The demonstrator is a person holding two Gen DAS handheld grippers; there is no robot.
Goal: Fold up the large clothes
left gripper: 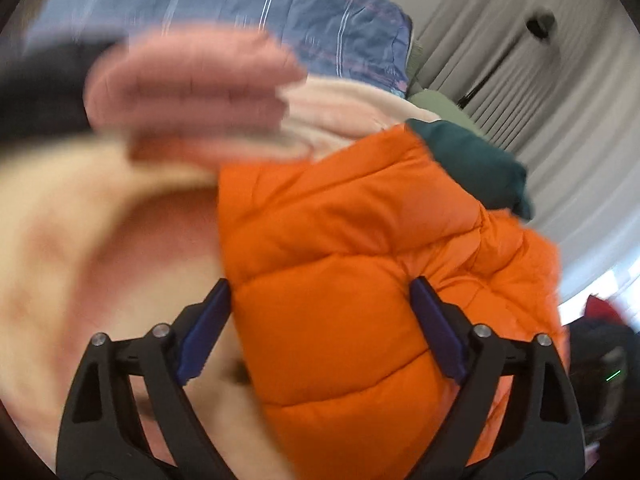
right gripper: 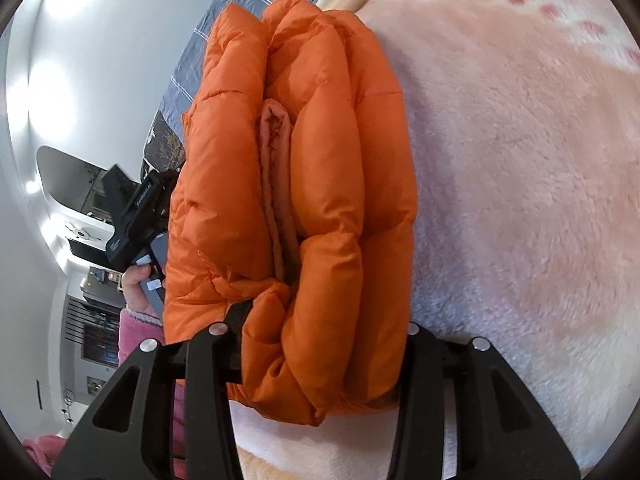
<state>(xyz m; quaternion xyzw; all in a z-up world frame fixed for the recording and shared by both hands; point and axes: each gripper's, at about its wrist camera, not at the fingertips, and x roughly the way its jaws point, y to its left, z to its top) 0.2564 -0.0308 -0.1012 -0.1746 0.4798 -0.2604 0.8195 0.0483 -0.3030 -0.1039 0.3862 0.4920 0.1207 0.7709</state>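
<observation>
Setting: pale pink fleece blanket (right gripper: 520,184) is covering the bed w/ a blue patterned quilt (left gripper: 248,4) lying at 12 o'clock; grey curtains (left gripper: 540,92) are hanging at 2 o'clock.
Jacket: folded orange puffer jacket (right gripper: 304,184) is resting on the fleece, centre of both views.
L gripper: left gripper (left gripper: 320,320) is standing wide open, pads astride the jacket, not pressing.
R gripper: right gripper (right gripper: 320,328) is squeezing the jacket's near end, partly closed on the bulk.
Handling: prob. light, puffy, slick shell; is springing open, so grip thick folded edges.
Room: folded pink stack (left gripper: 188,84) is crowding 11 o'clock; fleece at 3 o'clock is lying free.
</observation>
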